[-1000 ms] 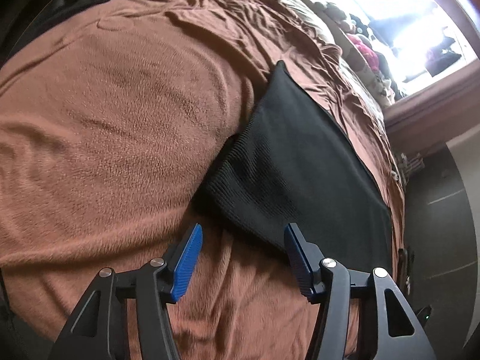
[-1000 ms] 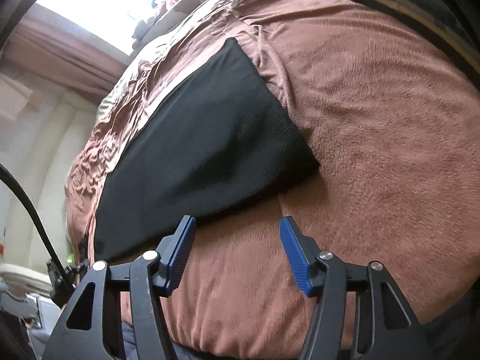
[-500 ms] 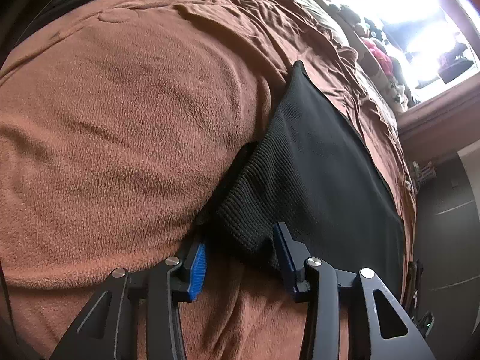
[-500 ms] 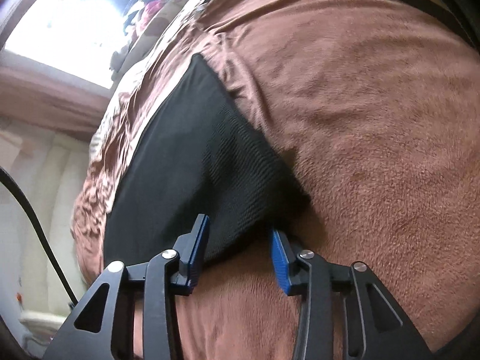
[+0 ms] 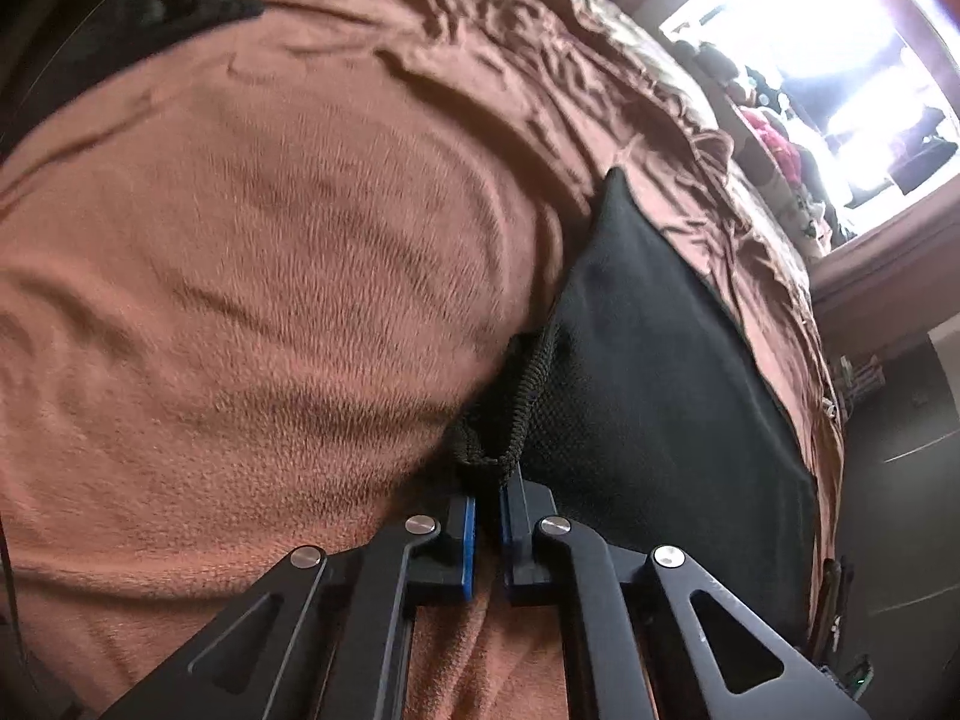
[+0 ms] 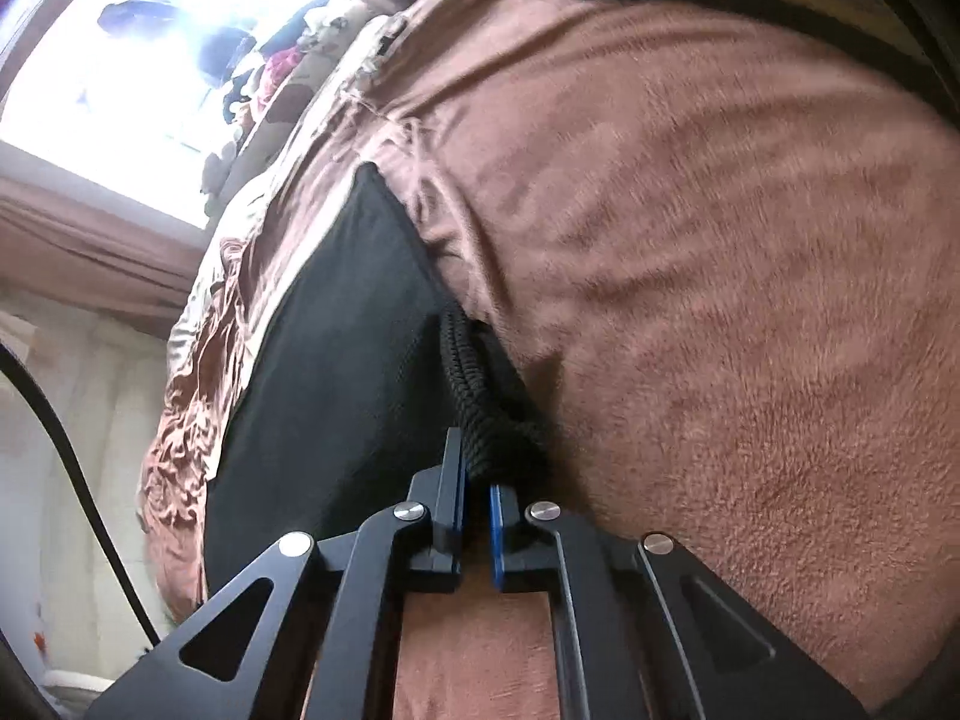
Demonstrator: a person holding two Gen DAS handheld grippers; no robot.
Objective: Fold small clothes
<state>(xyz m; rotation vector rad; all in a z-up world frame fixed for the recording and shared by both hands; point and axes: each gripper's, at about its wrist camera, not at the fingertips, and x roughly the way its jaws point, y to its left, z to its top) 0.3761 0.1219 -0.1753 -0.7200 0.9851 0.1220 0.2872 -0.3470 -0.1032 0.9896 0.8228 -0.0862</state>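
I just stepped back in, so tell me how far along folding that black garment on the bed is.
Done: the black garment lies spread flat on the brown blanket. In hand: the left gripper and right gripper are each shut on a near corner, its knit edge bunched between the jaws. Left: no fold shows yet; the corners must be lifted and carried over.

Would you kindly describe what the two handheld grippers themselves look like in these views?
Both the left gripper and the right gripper have matte black angular fingers with triangular cut-outs, silver round pivot bolts, and blue pads on the inner faces. A black cable curves beside the right one.
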